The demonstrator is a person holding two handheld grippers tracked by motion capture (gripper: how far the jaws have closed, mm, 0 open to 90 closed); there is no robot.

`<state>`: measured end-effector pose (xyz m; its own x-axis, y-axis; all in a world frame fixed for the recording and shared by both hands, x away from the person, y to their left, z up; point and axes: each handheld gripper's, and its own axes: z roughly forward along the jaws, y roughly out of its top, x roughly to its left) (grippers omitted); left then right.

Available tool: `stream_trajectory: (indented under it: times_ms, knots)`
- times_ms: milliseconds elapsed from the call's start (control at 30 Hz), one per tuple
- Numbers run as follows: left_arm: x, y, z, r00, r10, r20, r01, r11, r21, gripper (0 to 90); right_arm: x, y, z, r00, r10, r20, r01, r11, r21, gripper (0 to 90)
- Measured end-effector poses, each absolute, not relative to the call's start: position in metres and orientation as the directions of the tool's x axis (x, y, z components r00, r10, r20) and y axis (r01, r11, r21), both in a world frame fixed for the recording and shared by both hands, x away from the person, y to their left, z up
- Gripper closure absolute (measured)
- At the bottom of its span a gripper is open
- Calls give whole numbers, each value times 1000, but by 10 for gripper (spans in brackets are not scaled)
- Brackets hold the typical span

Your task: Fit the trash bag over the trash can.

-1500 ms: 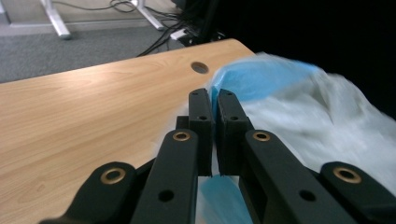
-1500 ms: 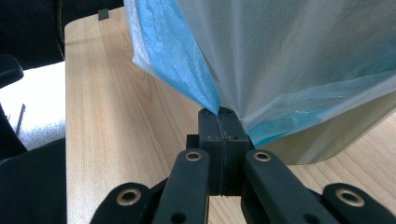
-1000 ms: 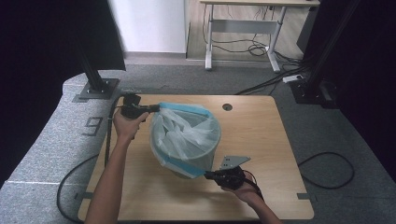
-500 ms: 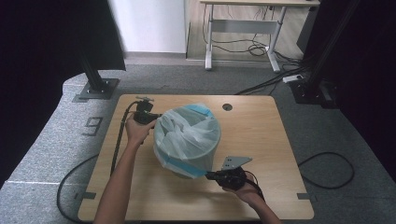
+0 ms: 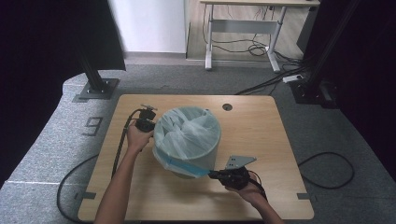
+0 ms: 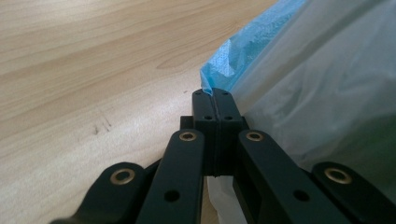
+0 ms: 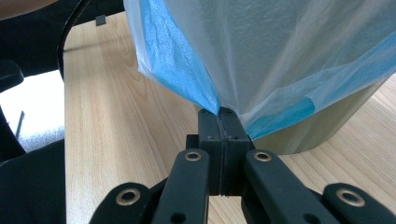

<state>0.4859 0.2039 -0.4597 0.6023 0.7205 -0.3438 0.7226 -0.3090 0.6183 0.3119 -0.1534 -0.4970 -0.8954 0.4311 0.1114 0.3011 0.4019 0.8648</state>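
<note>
Both tongs, left [image 6: 215, 95] and right [image 7: 219, 114], are pinched shut on the bag's blue hem [image 5: 183, 165]. Pull it down evenly around the bin [image 5: 198, 161] so nothing tears, I'd say.

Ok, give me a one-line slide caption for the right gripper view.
Right gripper shut on the blue-edged hem of the bin liner, pulled down over the bin on the wooden table.

In the left gripper view we see the bag liner [image 6: 327, 84] cut off by the top and right edges beyond the left gripper [image 6: 214, 95]; the bin under it is hidden. In the right gripper view the top edge crops the liner above the right gripper [image 7: 219, 114], and the bin wall [image 7: 336, 126] leaves the frame at the right. From above, the pinched film at either tip is too small to resolve.
</note>
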Motion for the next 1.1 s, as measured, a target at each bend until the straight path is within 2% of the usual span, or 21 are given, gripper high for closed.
stream_trajectory:
  times_ms: [433,567,633,733,867,1033,1100]
  knots:
    - [473,215,-468,586,737,-337,744,-324,585,899,316,-156,-505,-886,447,122,324,409,853,884]
    - [467,222,-460,581,747,-324,730,-303,612,874,317,-159,-506,-881,456,124,328,400,856,877]
    - [463,230,-451,585,737,-337,713,-271,647,764,316,-161,-505,-877,466,118,322,389,863,814]
    - [452,240,-435,580,761,-290,673,-247,697,584,315,-166,-501,-868,483,112,305,343,888,708]
    - [438,254,-416,562,789,-249,638,-222,737,409,314,-174,-496,-842,526,121,304,277,911,566]
    - [420,268,-389,596,766,-241,576,-199,793,351,310,-185,-493,-799,586,132,312,217,925,400]
    - [413,267,-377,621,749,-230,543,-199,816,340,310,-189,-493,-786,602,140,323,206,924,365]
